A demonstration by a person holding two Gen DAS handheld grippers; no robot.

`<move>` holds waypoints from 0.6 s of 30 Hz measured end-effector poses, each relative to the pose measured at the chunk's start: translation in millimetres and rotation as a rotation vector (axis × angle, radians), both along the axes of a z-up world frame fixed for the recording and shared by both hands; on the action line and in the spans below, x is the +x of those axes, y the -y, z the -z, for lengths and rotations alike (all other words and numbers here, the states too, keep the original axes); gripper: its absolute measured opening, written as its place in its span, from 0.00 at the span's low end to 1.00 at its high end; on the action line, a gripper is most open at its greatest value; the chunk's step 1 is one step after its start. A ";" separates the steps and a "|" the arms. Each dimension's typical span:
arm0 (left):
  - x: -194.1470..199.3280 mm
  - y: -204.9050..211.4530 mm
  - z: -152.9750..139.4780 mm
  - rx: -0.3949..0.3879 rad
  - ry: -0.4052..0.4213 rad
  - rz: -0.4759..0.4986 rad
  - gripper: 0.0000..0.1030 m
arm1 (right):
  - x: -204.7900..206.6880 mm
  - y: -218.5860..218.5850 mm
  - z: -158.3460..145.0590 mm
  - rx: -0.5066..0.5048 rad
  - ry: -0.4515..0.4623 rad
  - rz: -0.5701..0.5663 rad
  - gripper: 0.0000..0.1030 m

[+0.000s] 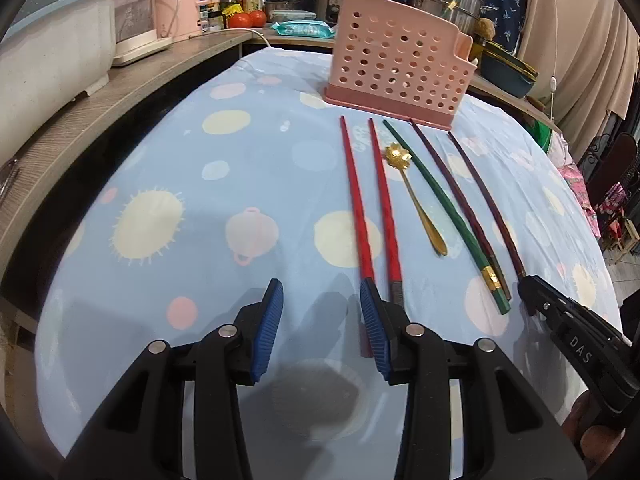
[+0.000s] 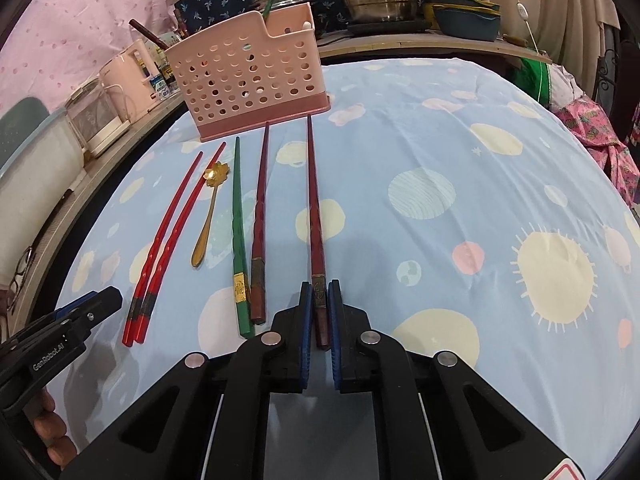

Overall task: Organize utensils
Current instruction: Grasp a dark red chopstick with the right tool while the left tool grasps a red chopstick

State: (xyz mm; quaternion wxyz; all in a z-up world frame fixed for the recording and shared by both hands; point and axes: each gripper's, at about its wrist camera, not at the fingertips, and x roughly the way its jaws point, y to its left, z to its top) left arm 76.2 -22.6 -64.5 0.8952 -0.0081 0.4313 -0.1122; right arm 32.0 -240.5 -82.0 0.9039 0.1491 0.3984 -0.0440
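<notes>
R gripper [image 2: 320, 300] pinches the thick end of a dark-red chopstick [image 2: 313, 184], tip aimed at the pink holder [image 2: 248, 80]. L gripper [image 1: 321, 300] sits spread w/ nothing btwn pads, right pad touching a red chopstick [image 1: 356, 200]. In front of holder on the blue cloth [image 1: 200, 200]: 2nd red stick, gold spoon [image 1: 416, 196], green stick [image 1: 436, 200], another dark-red one.

Left gripper [image 1: 321, 286] black with ribbed blue pads [image 1: 267, 330], round silver rivets, white "GenRobot.AI" lettering, right gripper [image 2: 320, 286] matching, white "DAS" lettering on its side
</notes>
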 end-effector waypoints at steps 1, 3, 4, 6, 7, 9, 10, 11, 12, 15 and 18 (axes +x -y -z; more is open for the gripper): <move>-0.3 2.4 0.7 -0.003 -0.003 0.006 0.39 | -0.2 -0.1 0.1 0.000 0.000 0.000 0.07; -0.1 6.5 2.2 -0.007 -0.010 0.017 0.39 | -0.4 -0.2 0.4 0.001 0.001 0.000 0.07; 0.2 8.1 3.5 -0.006 -0.013 0.020 0.39 | -0.4 -0.2 0.5 0.003 0.002 0.000 0.07; 1.3 12.1 7.0 0.005 -0.017 0.021 0.39 | -0.9 -0.1 0.6 0.006 0.003 0.000 0.07; 1.1 13.6 7.9 0.012 -0.014 0.019 0.39 | -0.9 -0.1 0.6 0.007 0.003 0.000 0.07; 0.9 15.4 8.1 0.023 -0.006 0.020 0.39 | -1.5 -0.1 0.7 0.009 0.004 0.000 0.07; 1.1 15.4 8.1 0.024 -0.005 0.019 0.39 | -1.5 -0.1 0.7 0.008 0.004 0.000 0.07; 1.1 15.3 8.2 0.024 -0.003 0.019 0.39 | -1.5 -0.3 0.8 0.008 0.004 0.000 0.07; 1.0 15.2 8.5 0.028 -0.001 0.018 0.38 | -1.5 -0.3 0.8 0.008 0.004 0.000 0.07; -0.7 17.5 9.8 0.053 0.013 0.023 0.38 | -1.5 -0.2 0.8 0.008 0.005 0.000 0.07; -3.1 21.1 11.0 0.084 0.027 0.022 0.38 | -1.4 0.1 0.8 0.009 0.005 0.000 0.07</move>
